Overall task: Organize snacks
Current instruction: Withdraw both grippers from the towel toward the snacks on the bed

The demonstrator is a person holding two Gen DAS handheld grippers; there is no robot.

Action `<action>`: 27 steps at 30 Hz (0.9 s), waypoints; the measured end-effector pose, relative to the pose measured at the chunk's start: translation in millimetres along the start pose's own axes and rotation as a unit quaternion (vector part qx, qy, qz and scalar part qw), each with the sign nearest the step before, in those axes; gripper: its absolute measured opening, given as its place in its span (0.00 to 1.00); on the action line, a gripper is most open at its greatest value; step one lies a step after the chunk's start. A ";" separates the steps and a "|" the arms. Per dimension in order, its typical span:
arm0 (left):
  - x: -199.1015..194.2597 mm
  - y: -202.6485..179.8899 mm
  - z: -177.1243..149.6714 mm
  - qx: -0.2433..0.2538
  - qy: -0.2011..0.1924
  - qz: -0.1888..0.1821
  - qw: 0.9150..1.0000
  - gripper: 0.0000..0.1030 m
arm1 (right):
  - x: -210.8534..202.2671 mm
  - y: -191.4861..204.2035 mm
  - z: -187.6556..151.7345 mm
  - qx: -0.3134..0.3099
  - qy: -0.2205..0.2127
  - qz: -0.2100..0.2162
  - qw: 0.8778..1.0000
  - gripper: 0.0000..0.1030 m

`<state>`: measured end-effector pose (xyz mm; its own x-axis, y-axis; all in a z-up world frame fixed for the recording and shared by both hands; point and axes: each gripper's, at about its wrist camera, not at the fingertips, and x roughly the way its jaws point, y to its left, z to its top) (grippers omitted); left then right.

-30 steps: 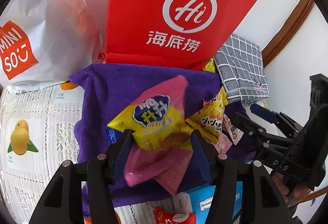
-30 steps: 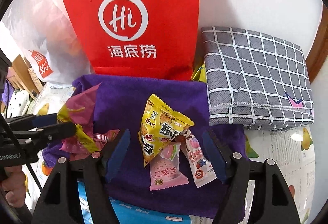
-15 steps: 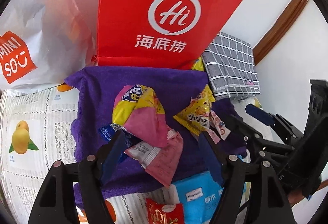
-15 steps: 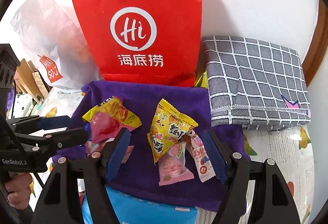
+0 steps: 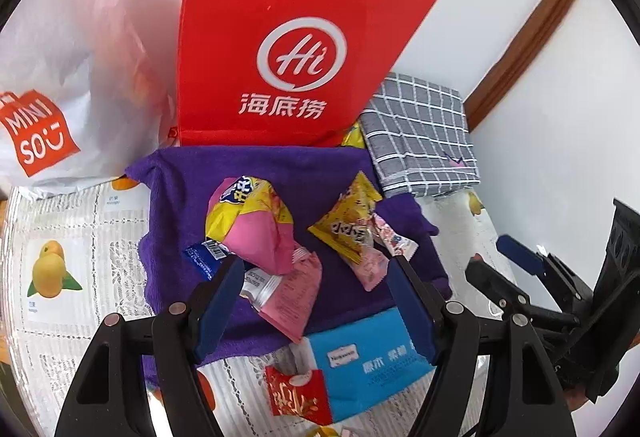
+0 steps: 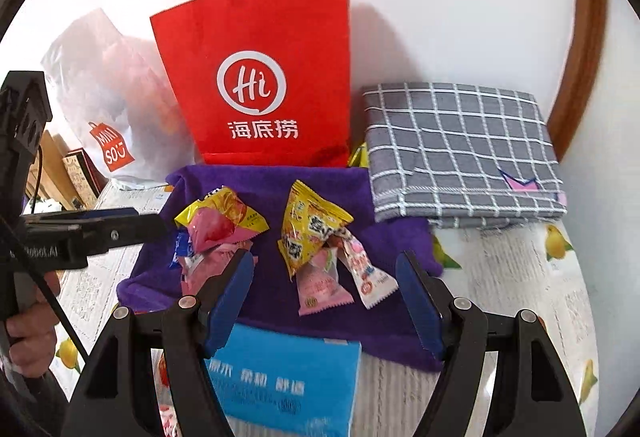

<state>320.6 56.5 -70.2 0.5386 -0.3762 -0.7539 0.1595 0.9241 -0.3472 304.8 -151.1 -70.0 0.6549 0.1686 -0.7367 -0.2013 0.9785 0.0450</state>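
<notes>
**Both grippers empty, snacks lying on the purple towel**

Your left gripper (image 5: pixel 316 301) has its fingers spread wide w/ nothing between them. Your right gripper (image 6: pixel 324 301) is the same: fingers apart, nothing held. Both hang over the near edge of the purple towel (image 5: pixel 320 173), which I'll use as the landmark.

On the towel you've got two small heaps, apart from each other. Left heap: a yellow-and-pink puffed bag (image 5: pixel 248 221) on top, a blue wrapper (image 5: pixel 204 257) poking out at its left, and a flat pink packet (image 5: pixel 292 297) under it reaching toward the towel's near edge. Right heap: a yellow packet (image 6: pixel 308 233) tilted up on the pile, a pale pink packet (image 6: pixel 320 285) under it, and a white-and-pink stick packet (image 6: pixel 368 273) just beside that, touching.

At the towel's back edge stands the red paper bag (image 6: pixel 256 49) w/ the "Hi" logo, upright against the wall. Left of that bag, a white Miniso plastic bag (image 5: pixel 48 77). At the towel's back right corner lies a folded gray checked cloth (image 6: pixel 460 149); a bit of yellow shows btwn it and the red bag, can't tell what it is.

In front of the towel's near edge sits a blue tissue pack (image 5: pixel 360 357), partly on the towel, and a small red packet (image 5: pixel 296 397) touches its left front corner. All of it rests on a surface covered w/ a fruit-print cloth (image 5: pixel 52 269).
</notes>
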 end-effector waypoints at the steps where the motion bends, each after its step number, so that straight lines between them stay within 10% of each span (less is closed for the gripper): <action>1: -5.0 -3.0 -0.6 0.002 -0.004 -0.002 1.000 0.70 | -6.1 -1.4 -3.3 0.004 -0.001 -0.003 1.000 0.71; 27: -76.2 -42.3 -57.5 0.062 -0.048 0.031 0.996 0.70 | -89.6 -19.1 -103.6 0.064 -0.003 -0.022 0.998 0.58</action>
<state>225.2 42.2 -30.1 0.6270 -0.3147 -0.7126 0.2207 0.9491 -0.2249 174.6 -197.2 -74.8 0.6662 0.1248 -0.7353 -0.0774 0.9921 0.0983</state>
